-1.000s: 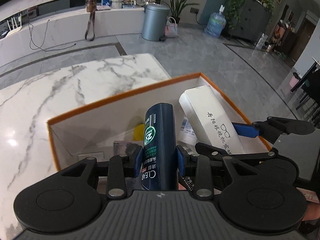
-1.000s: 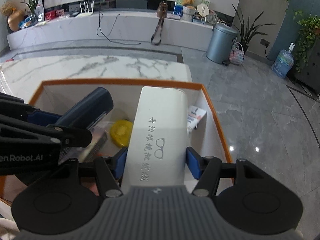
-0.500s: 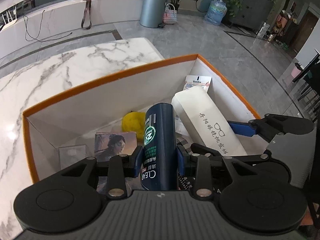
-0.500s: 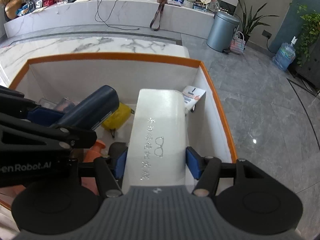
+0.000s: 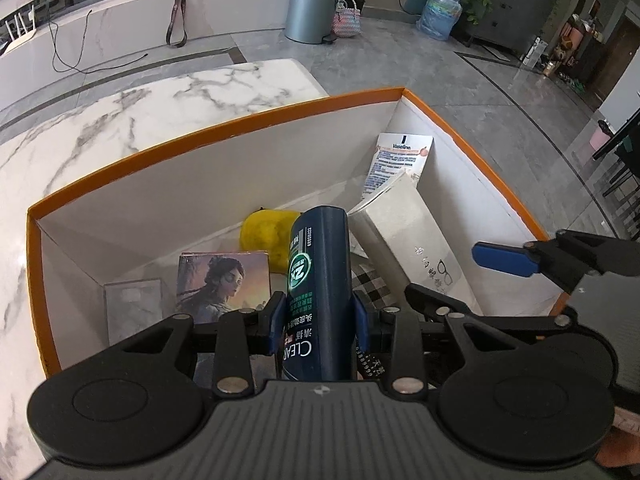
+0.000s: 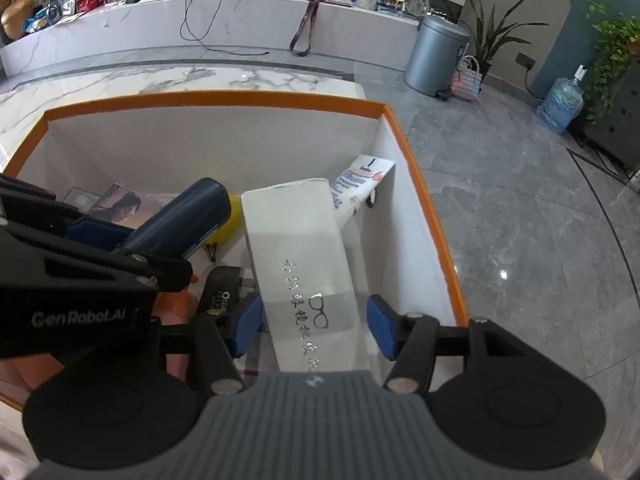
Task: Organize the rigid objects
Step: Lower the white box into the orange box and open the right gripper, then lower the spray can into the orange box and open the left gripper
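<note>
Shampoo bottle [image 5: 320, 280], dark blue with CLEAR printed on it, sits squarely in my left claw [image 5: 319, 316]. In the left wrist view both blue pads press on its sides, so the jaws are only narrowly apart and clamped on it. I hold it pointing steeply down into the orange-rimmed box [image 5: 200, 140], which stands on the marble table [image 5: 120, 120]. The bottle's far end hangs over the box's contents, just in front of a yellow object [image 5: 268, 232]. A picture card [image 5: 222, 280] lies to its left. The white glasses case [image 5: 404, 236] lies to its right, slanting towards the far corner. A printed Vaseline packet [image 5: 400, 160] leans against the wall there. My right claw [image 5: 458, 276] shows at the right edge. One blue pad [image 5: 504, 259] stands clear of the case's side.

From the right wrist view, my right claw [image 6: 314, 322] straddles the near end of the glasses case [image 6: 300, 240]. The jaws are about half open, with a thin gap on each side between pad and case, so I grip nothing. The case lies inside the box [image 6: 420, 200], skewed, with its far end beside the packet. To the left, the bottle [image 6: 180, 224] juts from my left claw over the yellow object.
</note>
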The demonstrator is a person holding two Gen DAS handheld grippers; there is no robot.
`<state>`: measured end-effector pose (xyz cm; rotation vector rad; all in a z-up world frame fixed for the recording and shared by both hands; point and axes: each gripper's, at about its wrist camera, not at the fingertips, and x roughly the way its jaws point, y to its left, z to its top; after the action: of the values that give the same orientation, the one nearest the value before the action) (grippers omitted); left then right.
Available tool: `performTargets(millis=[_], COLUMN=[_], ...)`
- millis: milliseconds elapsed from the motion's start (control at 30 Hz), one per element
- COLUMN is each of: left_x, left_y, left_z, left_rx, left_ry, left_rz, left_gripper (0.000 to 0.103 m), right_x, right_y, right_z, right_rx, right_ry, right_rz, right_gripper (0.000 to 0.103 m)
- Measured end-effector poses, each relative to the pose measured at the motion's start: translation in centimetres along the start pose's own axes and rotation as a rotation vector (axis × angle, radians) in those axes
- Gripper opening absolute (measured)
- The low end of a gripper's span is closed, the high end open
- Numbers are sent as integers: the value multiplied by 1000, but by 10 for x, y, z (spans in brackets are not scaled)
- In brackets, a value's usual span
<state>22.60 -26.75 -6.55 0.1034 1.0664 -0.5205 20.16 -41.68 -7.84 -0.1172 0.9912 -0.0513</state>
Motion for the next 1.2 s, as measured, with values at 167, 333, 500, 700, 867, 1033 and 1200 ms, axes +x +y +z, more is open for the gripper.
performTargets(millis=[167, 333, 500, 700, 867, 1033, 1200], left_x=[0, 2, 6, 5, -2, -20, -50], left_y=[1, 1, 1, -1, -8, -7, -7], left_z=[1, 1, 0, -1, -2, -1, -5], left_rx=[-21, -28, -34, -27, 3, -6, 4], left_ry=[-16, -10, 8, 4, -28, -87, -189], left_rz=[21, 45, 47, 36, 50, 47, 74], left_gripper=[39, 39, 40, 45, 57, 68, 73], right_x=[-7, -19, -23, -21, -23, -31, -45], right_y=[0, -8, -6, -2, -1, 0, -2], right_z=[-4, -5, -6, -8, -8, -10, -7], right_rx=[-5, 12, 7, -9, -7, -7, 0], right_ry=[-33, -68, -83, -72, -76, -92, -117], right_rz=[-22, -7, -25, -29, -20, -25, -27], right_gripper=[62, 63, 64, 70, 70, 75, 79])
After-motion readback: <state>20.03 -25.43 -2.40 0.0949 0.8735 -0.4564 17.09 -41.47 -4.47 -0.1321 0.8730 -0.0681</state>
